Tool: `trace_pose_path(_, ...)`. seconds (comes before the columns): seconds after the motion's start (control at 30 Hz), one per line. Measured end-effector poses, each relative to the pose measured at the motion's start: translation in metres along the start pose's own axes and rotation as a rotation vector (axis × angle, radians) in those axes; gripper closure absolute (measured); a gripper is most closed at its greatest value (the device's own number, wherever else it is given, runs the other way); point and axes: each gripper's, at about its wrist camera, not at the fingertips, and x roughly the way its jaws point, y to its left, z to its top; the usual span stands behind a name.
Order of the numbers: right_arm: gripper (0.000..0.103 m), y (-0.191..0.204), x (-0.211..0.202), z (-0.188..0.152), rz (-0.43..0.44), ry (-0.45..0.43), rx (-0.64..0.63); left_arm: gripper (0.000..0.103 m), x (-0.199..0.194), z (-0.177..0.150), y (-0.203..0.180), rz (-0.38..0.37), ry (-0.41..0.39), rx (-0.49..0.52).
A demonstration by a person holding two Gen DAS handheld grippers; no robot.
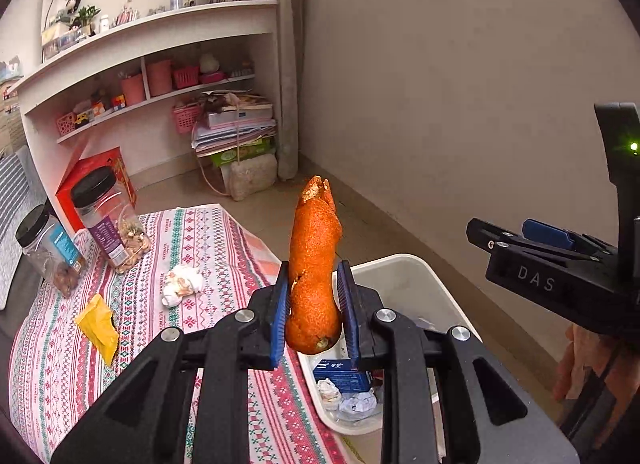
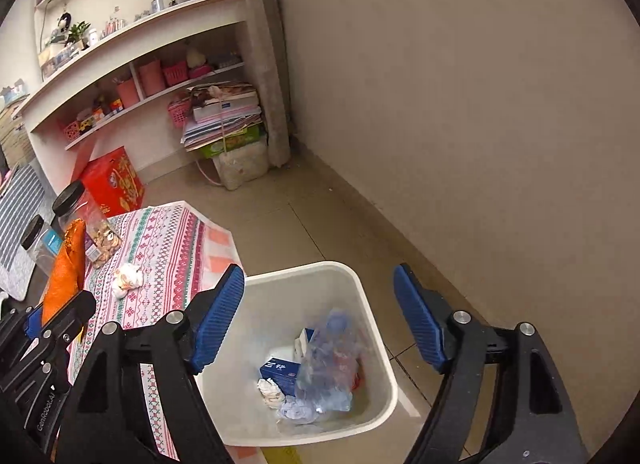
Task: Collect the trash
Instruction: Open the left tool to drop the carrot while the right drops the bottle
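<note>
My left gripper [image 1: 314, 304] is shut on a long piece of orange peel [image 1: 314, 264] and holds it upright above the table's right edge, next to the white trash bin [image 1: 420, 276]. The peel also shows in the right wrist view [image 2: 66, 264]. My right gripper [image 2: 320, 316] is open and empty, directly above the bin [image 2: 360, 284], which holds a blue box [image 2: 280, 372], a clear plastic bag [image 2: 328, 360] and crumpled paper. On the patterned tablecloth [image 1: 224, 248] lie a crumpled white tissue [image 1: 182, 284] and a yellow wrapper [image 1: 98, 324].
Two black-lidded clear jars [image 1: 108, 220] stand at the table's far left. A red box [image 1: 96, 172] sits on the floor behind them. Shelves [image 1: 160, 36] and a stack of books [image 1: 236, 128] line the far wall. A plain wall runs along the right.
</note>
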Motion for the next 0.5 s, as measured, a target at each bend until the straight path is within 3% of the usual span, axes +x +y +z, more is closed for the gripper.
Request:
trace_pose_path(0.33, 0.022, -0.044, -0.008, -0.003, -0.092, -0.003, 0.05, 0.076, 0.018, 0.018, -0.035, -0.052, 0.027, 0.033)
trace_pose_path(0.4, 0.02, -0.049, -0.011, -0.004, -0.11, -0.007, 0.053, 0.05, 0.023, 0.021, -0.04, -0.056, 0.04, 0.039)
trace_pose_path(0.5, 0.016, -0.053, -0.016, -0.004, -0.135, -0.023, 0.048, 0.046, 0.024, 0.023, -0.046, -0.059, 0.05, 0.048)
